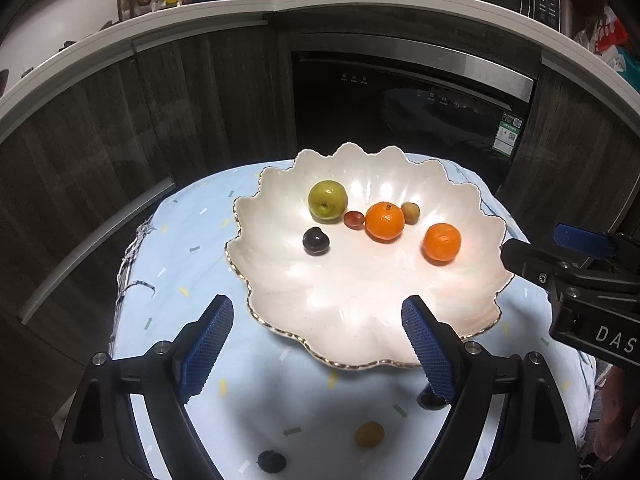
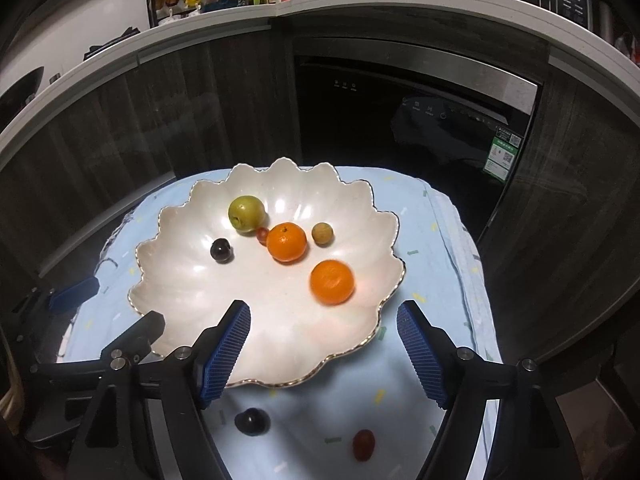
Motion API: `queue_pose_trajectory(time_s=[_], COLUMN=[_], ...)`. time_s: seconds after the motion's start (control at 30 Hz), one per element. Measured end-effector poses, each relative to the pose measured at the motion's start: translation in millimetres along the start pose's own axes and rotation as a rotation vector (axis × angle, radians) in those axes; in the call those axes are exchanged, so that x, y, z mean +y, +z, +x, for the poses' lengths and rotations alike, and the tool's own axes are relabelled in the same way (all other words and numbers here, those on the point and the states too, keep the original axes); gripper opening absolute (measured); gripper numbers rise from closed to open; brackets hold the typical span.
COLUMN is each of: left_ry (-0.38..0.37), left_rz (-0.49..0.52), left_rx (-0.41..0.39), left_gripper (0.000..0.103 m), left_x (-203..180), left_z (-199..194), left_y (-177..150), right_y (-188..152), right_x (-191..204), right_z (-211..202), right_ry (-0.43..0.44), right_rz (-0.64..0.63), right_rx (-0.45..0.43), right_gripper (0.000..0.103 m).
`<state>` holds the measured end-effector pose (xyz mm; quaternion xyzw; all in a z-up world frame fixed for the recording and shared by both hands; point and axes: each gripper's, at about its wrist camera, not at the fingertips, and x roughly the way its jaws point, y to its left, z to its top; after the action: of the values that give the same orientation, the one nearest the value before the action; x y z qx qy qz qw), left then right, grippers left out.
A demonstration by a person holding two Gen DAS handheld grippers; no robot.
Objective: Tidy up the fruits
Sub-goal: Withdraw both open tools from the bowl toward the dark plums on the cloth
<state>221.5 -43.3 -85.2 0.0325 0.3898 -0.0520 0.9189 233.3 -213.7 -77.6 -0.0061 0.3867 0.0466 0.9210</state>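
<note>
- Scalloped white bowl (image 1: 360, 304) with a gilt rim is set on a light blue cloth (image 1: 192, 240) speckled with confetti marks.
- Six fruits are seen inside the bowl: a green fruit (image 1: 327, 200), a small red fruit (image 1: 354, 219) just beside it, an orange (image 1: 384, 221), a small tan fruit (image 1: 410, 213) touching that orange, a second orange (image 1: 442, 242) apart on the right, and a dark plum (image 1: 316, 241) apart on the left.
- In the right wrist view the second orange (image 2: 332, 283) is rendered slightly blurred; whether it is rolling cannot be told.
- Fruit left on the cloth, near side of the bowl: a tan-orange fruit (image 1: 369, 434), a dark fruit (image 1: 271, 461), another dark fruit (image 2: 252, 421) and a red one (image 2: 363, 445).
- Left gripper (image 1: 318, 348): jaws spread wide, nothing held between the blue pads; positioned over the bowl's near rim.
- Right gripper (image 2: 326, 354): jaws likewise released and empty, held over the near rim; its body is seen at the right edge of the left wrist view.
- Behind: dark wood cabinet fronts (image 1: 192, 112), a black built-in appliance (image 1: 404, 108), and a white counter (image 1: 248, 10) with bottles.
</note>
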Motion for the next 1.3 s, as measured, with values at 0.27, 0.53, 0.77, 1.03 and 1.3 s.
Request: queue_pose_trajectory(time_s=[0.27, 0.53, 0.77, 1.03, 1.3], left_ry=[0.013, 0.008, 0.010, 0.031, 0.062], left_rz=[-0.006, -0.015, -0.013, -0.020, -0.032], left_rx=[-0.014, -0.014, -0.013, -0.024, -0.033], left_gripper=[0.090, 0.090, 0.090, 0.090, 0.090], left_x=[0.7, 0.4, 3.2, 10.9, 19.4], left_z=[-17.4, -28.6, -36.4, -45.8, -49.9], left_y=[-6.2, -14.3, -25.3, -33.9, -46.7], right_y=[-3.4, -11.3, -20.7, -28.9, -39.6], right_x=[-1.0, -1.5, 2.7, 11.4, 22.6], right_z=[-16.3, -33.3, -38.8, -42.0, -40.7], right_ry=[-0.030, -0.048, -0.055, -0.044, -0.029], right_rz=[-0.004, 0.000, -0.009, -0.012, -0.024], right_rx=[-0.026, -0.048, -0.049, -0.055, -0.052], right_gripper=[0.077, 0.077, 0.077, 0.077, 0.077])
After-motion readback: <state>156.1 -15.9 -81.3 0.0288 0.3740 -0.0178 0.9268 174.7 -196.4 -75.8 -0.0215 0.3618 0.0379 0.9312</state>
